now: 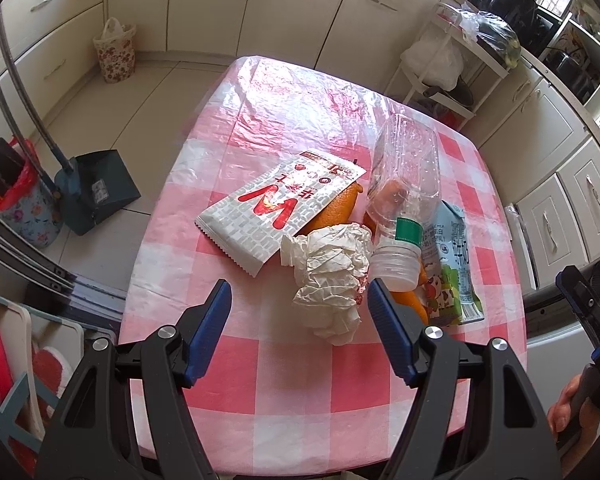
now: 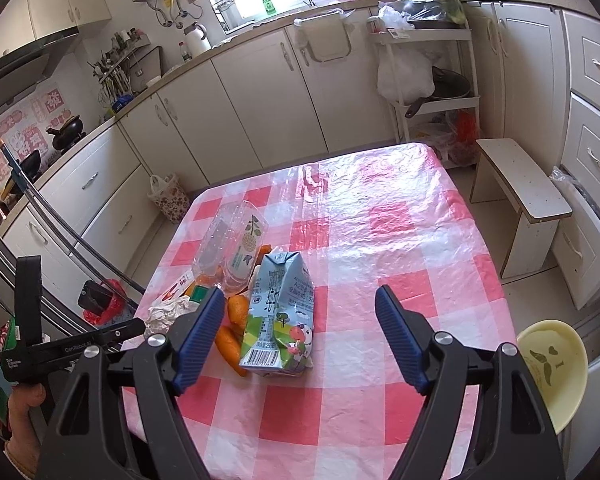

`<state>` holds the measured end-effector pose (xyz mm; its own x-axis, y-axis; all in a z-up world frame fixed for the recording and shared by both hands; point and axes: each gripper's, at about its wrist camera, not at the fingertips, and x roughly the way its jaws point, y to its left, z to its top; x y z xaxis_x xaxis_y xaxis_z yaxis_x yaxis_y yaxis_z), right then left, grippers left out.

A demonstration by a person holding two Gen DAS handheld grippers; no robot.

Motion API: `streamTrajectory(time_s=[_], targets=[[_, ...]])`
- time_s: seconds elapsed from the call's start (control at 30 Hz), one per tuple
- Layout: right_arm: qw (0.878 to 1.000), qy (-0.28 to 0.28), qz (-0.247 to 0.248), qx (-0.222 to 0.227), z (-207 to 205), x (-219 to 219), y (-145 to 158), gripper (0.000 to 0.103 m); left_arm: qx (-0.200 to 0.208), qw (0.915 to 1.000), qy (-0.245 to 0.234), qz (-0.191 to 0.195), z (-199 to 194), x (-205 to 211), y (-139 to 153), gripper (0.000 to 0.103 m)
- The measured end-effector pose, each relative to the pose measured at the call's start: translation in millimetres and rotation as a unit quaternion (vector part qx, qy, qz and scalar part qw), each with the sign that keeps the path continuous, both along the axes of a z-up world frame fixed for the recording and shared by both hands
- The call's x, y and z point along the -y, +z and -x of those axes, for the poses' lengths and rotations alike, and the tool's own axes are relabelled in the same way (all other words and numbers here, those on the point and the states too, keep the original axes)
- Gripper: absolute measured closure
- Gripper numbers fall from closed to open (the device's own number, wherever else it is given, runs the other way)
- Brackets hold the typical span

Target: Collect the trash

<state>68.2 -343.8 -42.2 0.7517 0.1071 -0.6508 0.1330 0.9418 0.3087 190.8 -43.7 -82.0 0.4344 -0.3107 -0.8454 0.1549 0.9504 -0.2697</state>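
Left gripper (image 1: 300, 304): spread wide, empty, aimed at the crumpled tissue (image 1: 332, 276) at twelve o'clock.
Right gripper (image 2: 300, 316): released, jaws widening around the milk carton (image 2: 278, 312) at eleven o'clock.
Worktop (image 2: 380, 240): trash heaped together.

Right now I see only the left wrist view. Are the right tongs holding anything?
Observer: No. The right tongs are open and empty; the milk carton lies on the table just before them.
Operator: Which end of it faces them?
Observer: The flat bottom end, with the barcode.
Operator: Is anything beside the table on that side?
Observer: A white stool stands on the floor off the far right corner.
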Motion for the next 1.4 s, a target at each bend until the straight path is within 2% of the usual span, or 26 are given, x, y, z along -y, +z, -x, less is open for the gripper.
streamTrajectory(time_s=[0.63,1.4], targets=[[1.000,0.001,0.006,-0.002,-2.1,-3.6,-0.7,0.028,0.003,0.9999,0.007,0.015,0.9,-8.2,5.5,0.035],[1.000,0.003,0.008,-0.002,-3.0,-6.1,-1.3,0.028,0.004,0.9999,0.006,0.015,1.1,-8.8,5.6,0.035]])
